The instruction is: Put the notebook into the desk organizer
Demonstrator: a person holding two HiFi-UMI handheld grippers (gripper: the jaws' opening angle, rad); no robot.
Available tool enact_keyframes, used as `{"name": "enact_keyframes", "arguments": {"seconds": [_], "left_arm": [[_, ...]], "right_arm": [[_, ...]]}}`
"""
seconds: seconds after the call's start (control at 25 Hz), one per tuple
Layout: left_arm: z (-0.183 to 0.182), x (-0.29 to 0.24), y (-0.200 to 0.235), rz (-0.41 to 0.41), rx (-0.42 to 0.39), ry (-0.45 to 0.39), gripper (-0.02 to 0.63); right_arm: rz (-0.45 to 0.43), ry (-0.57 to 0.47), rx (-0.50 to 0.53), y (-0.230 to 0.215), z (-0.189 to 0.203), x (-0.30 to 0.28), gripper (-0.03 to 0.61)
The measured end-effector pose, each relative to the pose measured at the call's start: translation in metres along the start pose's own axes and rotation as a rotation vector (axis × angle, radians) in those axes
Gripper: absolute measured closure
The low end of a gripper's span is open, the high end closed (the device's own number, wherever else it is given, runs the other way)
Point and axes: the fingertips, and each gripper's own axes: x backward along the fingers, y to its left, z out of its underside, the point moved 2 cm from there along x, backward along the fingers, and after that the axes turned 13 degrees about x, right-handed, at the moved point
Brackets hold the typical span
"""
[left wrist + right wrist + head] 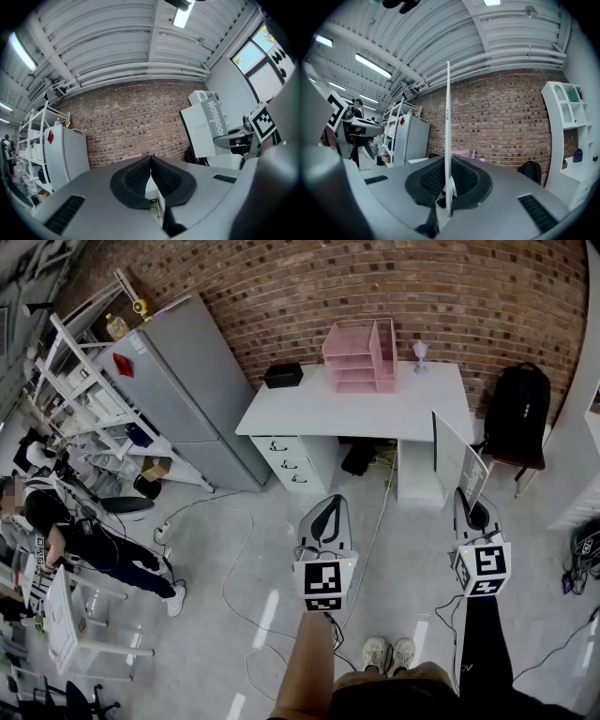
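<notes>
Left gripper (151,158): jaws clenched together, nothing between them; lower centre of the head view.
Right gripper (448,161): jaws clamped on the notebook (457,458), which stands upright and edge-on between the pads; right of centre in the head view.
Desk organizer (361,357): pink, on the back of the white desk (309,413), upper centre, well apart from the notebook.
Black backpack (517,413): on the floor just right of the desk.
Grey fridge (183,390): upper left.
Person (66,540): far left.

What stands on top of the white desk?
On the desk: a pink desk organizer, a black box and a small pale object. The organizer hides whatever lies behind it.
</notes>
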Motion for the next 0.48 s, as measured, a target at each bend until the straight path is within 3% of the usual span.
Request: {"name": "enact_keyframes", "arguments": {"seconds": [0.48], "left_arm": [[0.003,0.023,0.042,0.046,-0.001,0.001,0.598]], "right_arm": [[0.022,0.016,0.024,0.041,-0.023,-0.001,0.552]]}}
